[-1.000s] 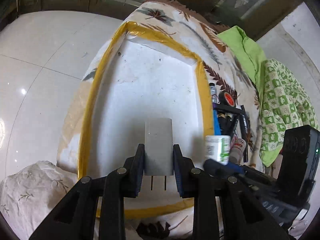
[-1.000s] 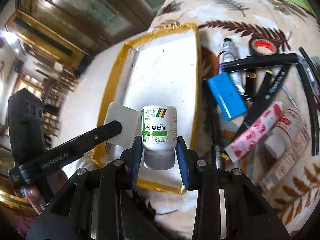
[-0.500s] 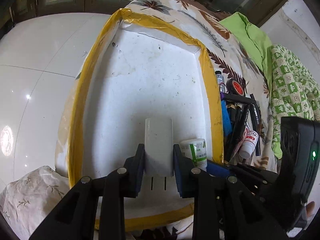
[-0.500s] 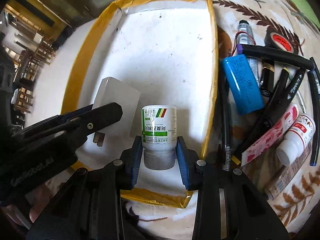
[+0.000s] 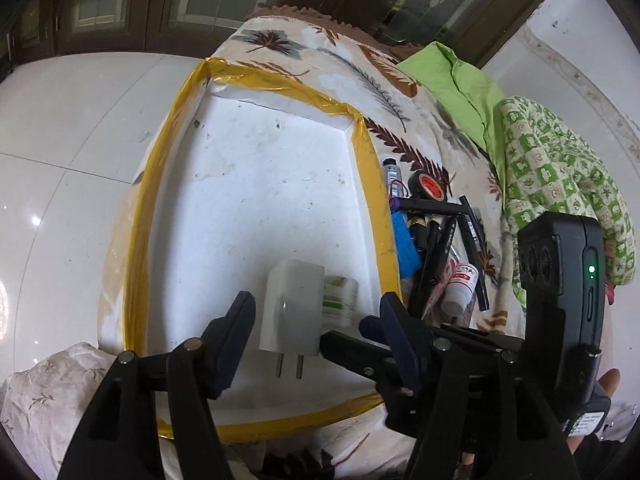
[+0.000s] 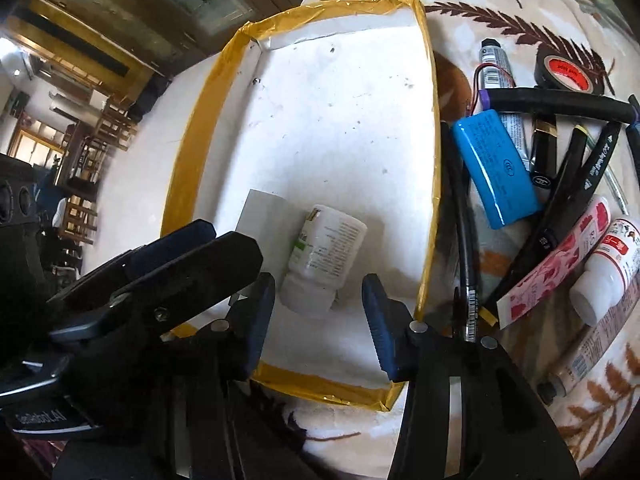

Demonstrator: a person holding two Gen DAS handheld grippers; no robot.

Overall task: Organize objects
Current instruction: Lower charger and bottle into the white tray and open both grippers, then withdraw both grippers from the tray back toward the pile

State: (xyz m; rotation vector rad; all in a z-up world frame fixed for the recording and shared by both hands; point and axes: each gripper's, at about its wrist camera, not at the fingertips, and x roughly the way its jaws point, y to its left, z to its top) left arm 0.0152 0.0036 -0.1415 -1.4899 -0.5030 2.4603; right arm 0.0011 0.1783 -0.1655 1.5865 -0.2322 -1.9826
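A white tray with a yellow taped rim point(image 5: 372, 168) point(image 6: 434, 128) lies on a leaf-patterned cloth. Inside it near the front lie a white plug adapter point(image 5: 290, 308) point(image 6: 256, 214) and, to its right, a small white medicine bottle point(image 5: 340, 296) point(image 6: 326, 256) on its side. My left gripper point(image 5: 316, 324) hangs over the adapter with its jaws opening, pads clear of it. My right gripper point(image 6: 318, 312) hovers over the bottle's cap end, jaws opening too, not touching it. The left gripper's finger crosses the right wrist view at lower left and hides most of the adapter.
Right of the tray lies a pile of loose items: a blue battery pack point(image 6: 496, 168), a black tape roll with a red core point(image 6: 564, 72), black markers point(image 6: 596, 160), a pink patterned tube point(image 6: 556, 264) and a small white tube point(image 6: 608, 268). Green cloths point(image 5: 552, 176) lie beyond.
Both grippers have opened. The adapter and the bottle, held a moment ago, now rest on the tray floor, the bottle tipped onto its side. The right gripper sank slightly.
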